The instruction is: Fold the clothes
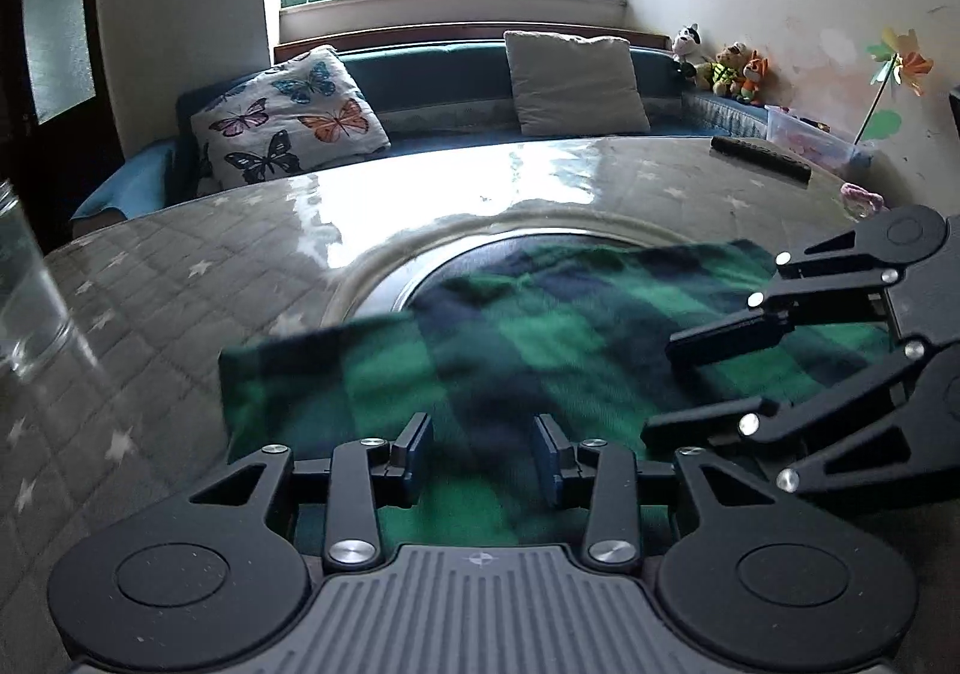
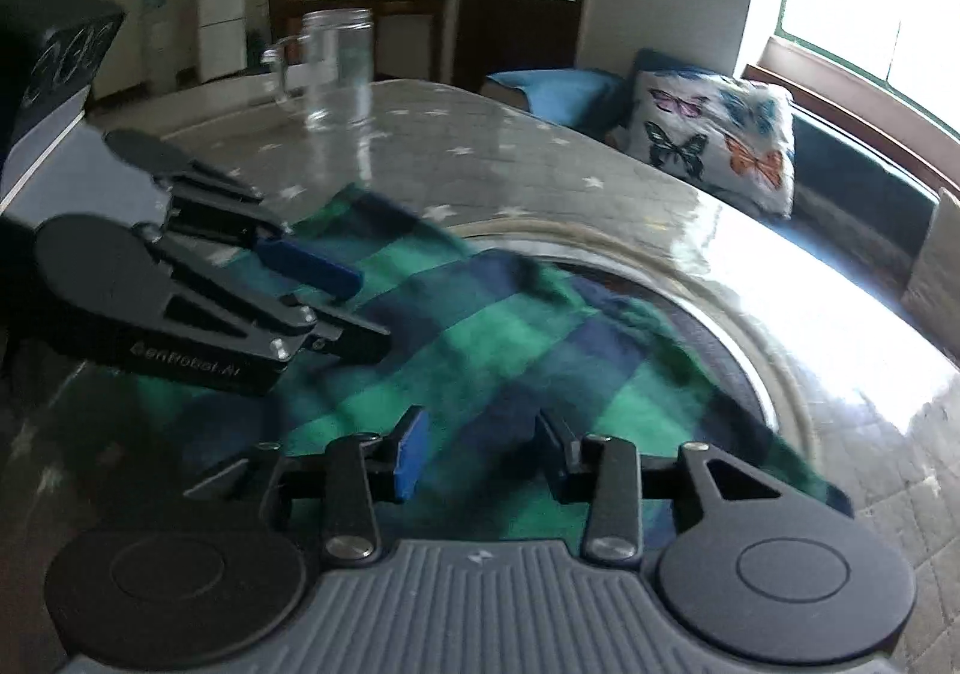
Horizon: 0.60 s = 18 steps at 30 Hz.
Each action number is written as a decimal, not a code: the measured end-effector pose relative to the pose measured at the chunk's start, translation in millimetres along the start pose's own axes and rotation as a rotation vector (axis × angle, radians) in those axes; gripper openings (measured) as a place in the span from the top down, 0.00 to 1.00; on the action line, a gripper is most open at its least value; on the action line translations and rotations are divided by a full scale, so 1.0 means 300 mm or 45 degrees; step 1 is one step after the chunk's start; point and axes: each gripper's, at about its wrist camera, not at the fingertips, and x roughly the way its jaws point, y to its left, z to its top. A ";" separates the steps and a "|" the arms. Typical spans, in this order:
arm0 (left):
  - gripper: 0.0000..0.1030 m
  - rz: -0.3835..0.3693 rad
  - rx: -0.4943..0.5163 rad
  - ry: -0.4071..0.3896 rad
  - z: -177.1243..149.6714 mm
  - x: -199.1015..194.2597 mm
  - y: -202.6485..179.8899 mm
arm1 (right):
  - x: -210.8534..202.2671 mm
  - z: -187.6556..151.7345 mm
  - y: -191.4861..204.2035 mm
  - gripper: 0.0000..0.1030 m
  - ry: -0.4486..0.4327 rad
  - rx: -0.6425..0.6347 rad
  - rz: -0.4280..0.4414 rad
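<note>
A green and navy checked cloth (image 1: pixel 510 350) lies folded flat on the table (image 1: pixel 180 278), partly over a round dark inset. It also shows in the right wrist view (image 2: pixel 480 350). My left gripper (image 1: pixel 483 455) is open and empty, just above the cloth's near edge. My right gripper (image 2: pixel 480 449) is open and empty over the cloth's near part. The right gripper shows in the left wrist view (image 1: pixel 678 380) at the right, open over the cloth. The left gripper shows in the right wrist view (image 2: pixel 366 308) at the left, open over the cloth.
A clear glass jar (image 2: pixel 336 68) with a handle stands at the table's far side and shows at the left edge in the left wrist view (image 1: pixel 24 284). A dark remote (image 1: pixel 759 157) lies far right. A sofa with a butterfly cushion (image 1: pixel 288 116) runs behind the table.
</note>
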 end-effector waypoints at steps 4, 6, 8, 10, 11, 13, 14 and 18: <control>0.61 0.038 0.013 -0.015 -0.073 -0.054 -0.009 | -0.033 -0.049 0.073 0.59 -0.018 -0.016 0.031; 0.60 0.049 0.000 -0.029 -0.100 -0.079 -0.006 | -0.053 -0.065 0.101 0.59 -0.039 -0.016 0.039; 0.59 0.063 -0.011 -0.048 -0.122 -0.104 -0.005 | -0.069 -0.080 0.126 0.59 -0.058 -0.013 0.049; 0.58 0.083 -0.021 -0.061 -0.137 -0.122 -0.002 | -0.084 -0.095 0.143 0.59 -0.073 -0.023 0.062; 0.57 0.095 -0.029 -0.064 -0.145 -0.130 0.001 | -0.094 -0.104 0.148 0.59 -0.080 -0.029 0.061; 0.56 0.110 -0.048 -0.068 -0.156 -0.141 0.011 | -0.113 -0.123 0.145 0.59 -0.083 -0.012 0.063; 0.56 0.114 -0.065 -0.067 -0.162 -0.144 0.018 | -0.123 -0.134 0.138 0.59 -0.083 0.009 0.059; 0.56 0.115 -0.110 -0.067 -0.182 -0.151 0.043 | -0.171 -0.191 0.094 0.55 -0.082 0.113 0.033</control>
